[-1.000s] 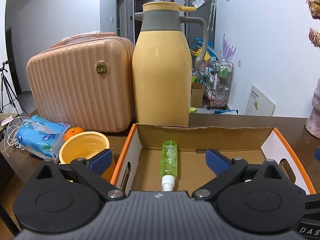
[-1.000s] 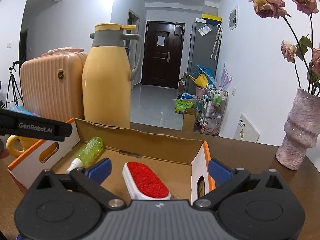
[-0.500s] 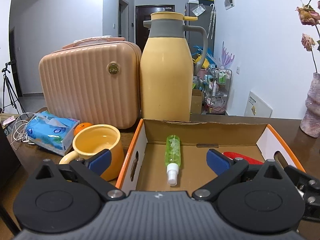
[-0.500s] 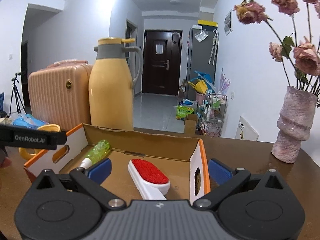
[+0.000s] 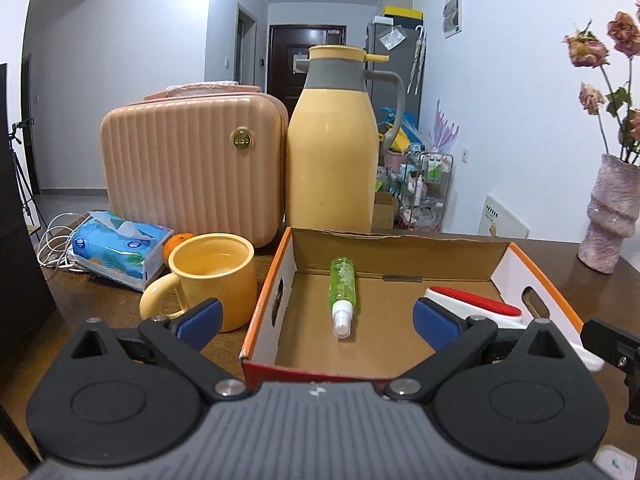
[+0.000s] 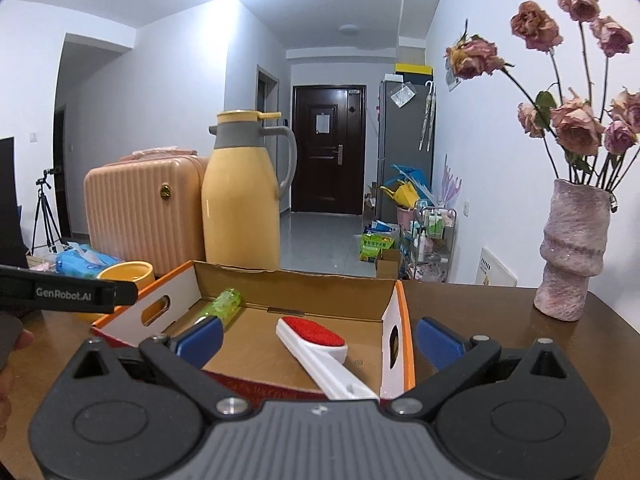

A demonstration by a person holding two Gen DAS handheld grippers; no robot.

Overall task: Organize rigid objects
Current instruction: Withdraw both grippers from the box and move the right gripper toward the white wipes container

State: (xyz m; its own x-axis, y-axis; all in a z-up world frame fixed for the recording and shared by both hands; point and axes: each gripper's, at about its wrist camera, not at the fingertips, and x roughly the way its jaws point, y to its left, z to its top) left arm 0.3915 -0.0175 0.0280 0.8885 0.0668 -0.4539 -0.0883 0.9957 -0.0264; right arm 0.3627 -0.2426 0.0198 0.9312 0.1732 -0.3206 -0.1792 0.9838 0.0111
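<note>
An open cardboard box (image 5: 400,248) with orange rims sits on the brown table; it also shows in the right wrist view (image 6: 296,284). Inside lie a green spray bottle (image 5: 342,286) (image 6: 226,304) and a white lint brush with a red pad (image 5: 476,306) (image 6: 316,338), its handle over the near rim. My left gripper (image 5: 316,318) is open and empty, just in front of the box. My right gripper (image 6: 318,334) is open and empty, above the brush handle, apart from it.
A yellow mug (image 5: 212,276) stands left of the box, with a tissue pack (image 5: 120,248) and an orange (image 5: 178,240) behind it. A peach case (image 5: 192,164) and yellow thermos jug (image 5: 332,156) stand behind. A vase of dried roses (image 6: 572,252) stands at the right.
Both grippers have pulled back and risen away from the box. The brush and bottle lie still in the box. Both grippers stay open.
</note>
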